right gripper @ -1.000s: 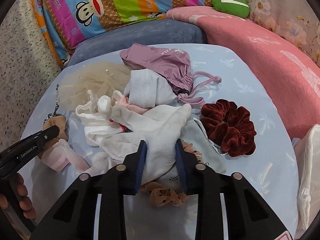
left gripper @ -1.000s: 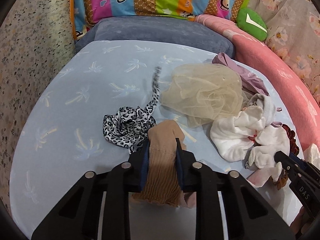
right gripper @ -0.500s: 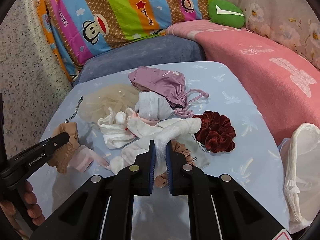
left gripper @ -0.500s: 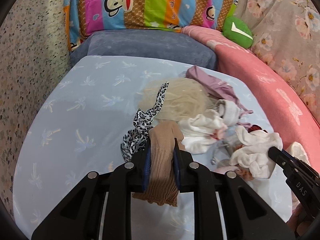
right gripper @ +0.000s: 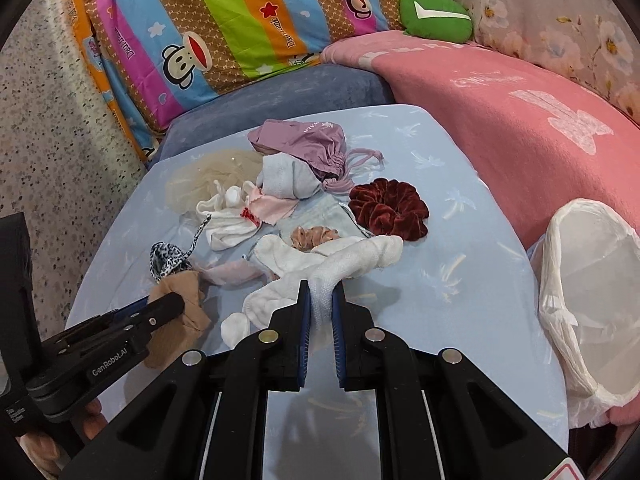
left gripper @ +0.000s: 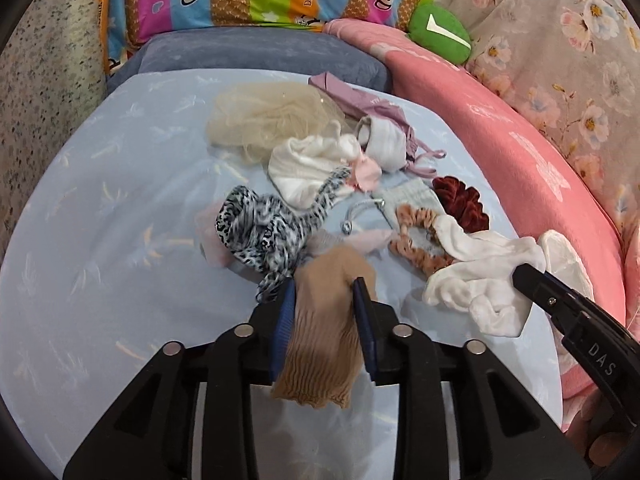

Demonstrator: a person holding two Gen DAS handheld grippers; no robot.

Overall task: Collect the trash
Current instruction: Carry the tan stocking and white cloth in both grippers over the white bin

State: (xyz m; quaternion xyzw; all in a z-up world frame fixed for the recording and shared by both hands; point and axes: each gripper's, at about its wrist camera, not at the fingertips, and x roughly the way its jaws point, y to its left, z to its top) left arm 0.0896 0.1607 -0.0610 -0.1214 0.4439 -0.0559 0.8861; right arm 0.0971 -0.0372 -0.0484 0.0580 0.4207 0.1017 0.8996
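Observation:
My left gripper (left gripper: 324,284) has a tan stocking (left gripper: 320,340) between its blue pads. Its jaws are opening, and the stocking still fills the gap and touches both pads. A leopard-print scarf (left gripper: 260,232) trails from the left pad onto the blue sheet (left gripper: 100,220). My right gripper (right gripper: 320,286) is shut on a long white sock (right gripper: 352,256), which stretches from its pads back to the pile. In the right wrist view the left gripper (right gripper: 168,304) is at lower left with the tan stocking (right gripper: 192,316). The right gripper (left gripper: 524,274) shows at the left wrist view's right edge.
A white plastic bag (right gripper: 592,300) stands open at the sheet's right edge, beside a pink blanket (right gripper: 520,120). The pile holds a dark red scrunchie (right gripper: 388,208), a mauve drawstring pouch (right gripper: 304,140), beige tulle (left gripper: 272,116) and other socks. Pillows line the back.
The right jaws have closed on the white sock and pulled it up and back. The left gripper has drawn back with the stocking, dragging the leopard scarf, and its jaws stand wider.

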